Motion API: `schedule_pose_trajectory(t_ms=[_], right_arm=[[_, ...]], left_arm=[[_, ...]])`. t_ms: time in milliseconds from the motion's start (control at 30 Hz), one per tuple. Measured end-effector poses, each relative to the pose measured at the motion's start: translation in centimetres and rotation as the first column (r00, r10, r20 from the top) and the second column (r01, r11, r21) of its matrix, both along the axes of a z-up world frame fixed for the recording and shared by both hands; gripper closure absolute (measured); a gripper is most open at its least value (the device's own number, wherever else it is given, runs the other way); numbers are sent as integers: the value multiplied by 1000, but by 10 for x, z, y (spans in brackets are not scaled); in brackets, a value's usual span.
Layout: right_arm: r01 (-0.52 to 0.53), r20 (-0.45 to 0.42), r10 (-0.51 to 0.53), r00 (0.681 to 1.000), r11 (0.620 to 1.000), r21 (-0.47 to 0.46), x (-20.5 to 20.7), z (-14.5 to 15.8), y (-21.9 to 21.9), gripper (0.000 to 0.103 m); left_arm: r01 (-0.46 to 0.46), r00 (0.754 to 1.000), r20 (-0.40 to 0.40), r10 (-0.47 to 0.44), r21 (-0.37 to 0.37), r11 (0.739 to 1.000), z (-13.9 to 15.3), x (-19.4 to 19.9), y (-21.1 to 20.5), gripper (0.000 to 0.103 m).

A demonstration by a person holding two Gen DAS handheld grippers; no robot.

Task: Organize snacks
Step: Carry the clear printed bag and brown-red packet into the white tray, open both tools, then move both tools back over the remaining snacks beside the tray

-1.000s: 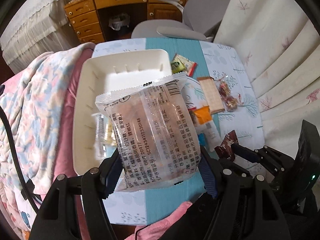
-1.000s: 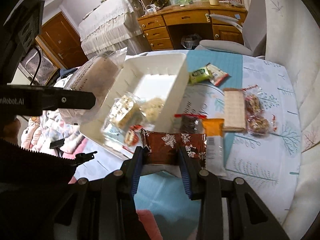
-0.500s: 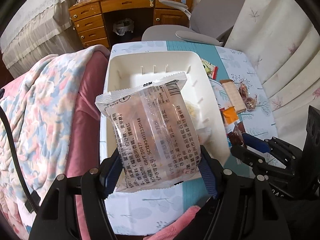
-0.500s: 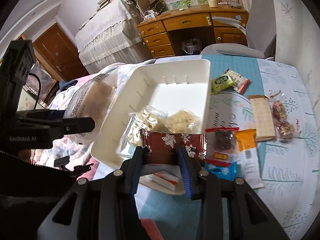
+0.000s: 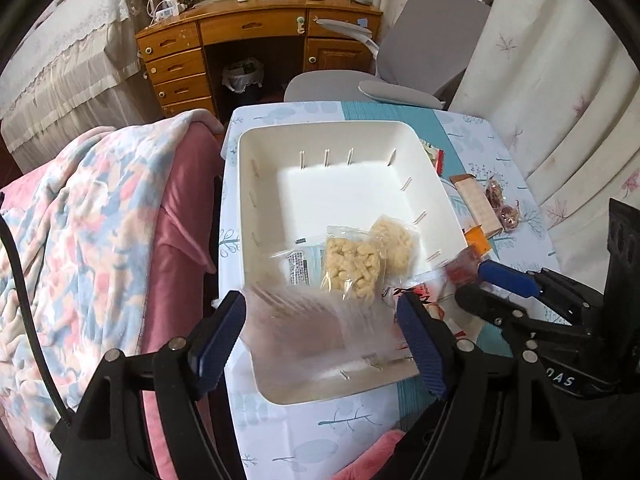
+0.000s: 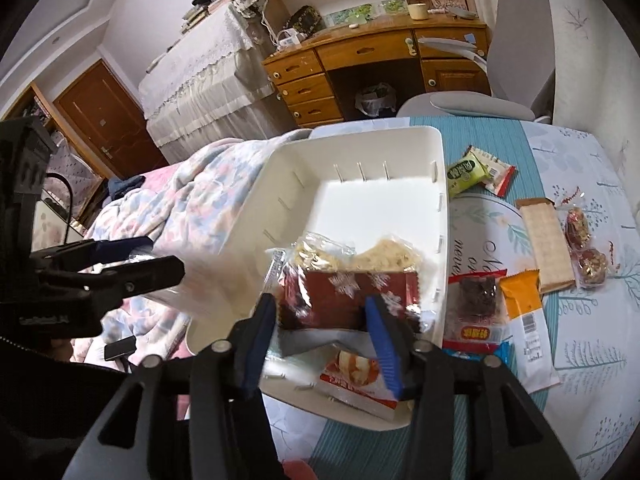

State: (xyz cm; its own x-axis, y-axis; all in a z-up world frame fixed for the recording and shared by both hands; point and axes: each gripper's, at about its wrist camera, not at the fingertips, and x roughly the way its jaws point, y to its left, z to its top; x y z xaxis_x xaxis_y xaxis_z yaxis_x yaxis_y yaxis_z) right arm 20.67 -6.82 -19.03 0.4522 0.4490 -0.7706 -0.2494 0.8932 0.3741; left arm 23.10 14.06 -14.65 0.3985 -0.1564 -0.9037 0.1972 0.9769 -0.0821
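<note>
The tablecloth [image 6: 580,360] is carrying cursive script just beside the white tray's [image 6: 438,152] right wall; only "neve" is reading clearly, the rest being covered by packets. The right gripper [image 5: 470,282] is showing the white letters "DAS" on its body, with the start of the word cut off. The left gripper [image 6: 160,258] is bearing lettering too blurred to read. A red-edged packet [image 6: 474,312] is displaying yellow characters too small to make out. An orange-and-white packet [image 6: 528,320] is showing a barcode, digits illegible.

White bin [image 5: 256,184]; snowflake-patterned maroon packet [image 6: 352,292]
</note>
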Motion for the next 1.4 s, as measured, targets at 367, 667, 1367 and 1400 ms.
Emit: schedule_pose_trajectory(t_ms=[367,667,1367,1400], right_arm=[[36,-11,-36,999,999,-34,-12,2,-10,43],[57,-1,-57,998,996,-71,-21,12,-41,43],[63,-48,-68,997,993,-100,-18,15,-159,32],[62,-52,-67,996,993,-99,-17,15,-164,32]], left_arm=[[47,999,26,-47,20,999,7,-12,-23,21],[61,996,64,-60,-18,998,19,-27,-54,21],[-30,998,61,35,-87,996,16,-46,-159,21],[-36,997,60,42,-94,995,15,-47,-164,21]])
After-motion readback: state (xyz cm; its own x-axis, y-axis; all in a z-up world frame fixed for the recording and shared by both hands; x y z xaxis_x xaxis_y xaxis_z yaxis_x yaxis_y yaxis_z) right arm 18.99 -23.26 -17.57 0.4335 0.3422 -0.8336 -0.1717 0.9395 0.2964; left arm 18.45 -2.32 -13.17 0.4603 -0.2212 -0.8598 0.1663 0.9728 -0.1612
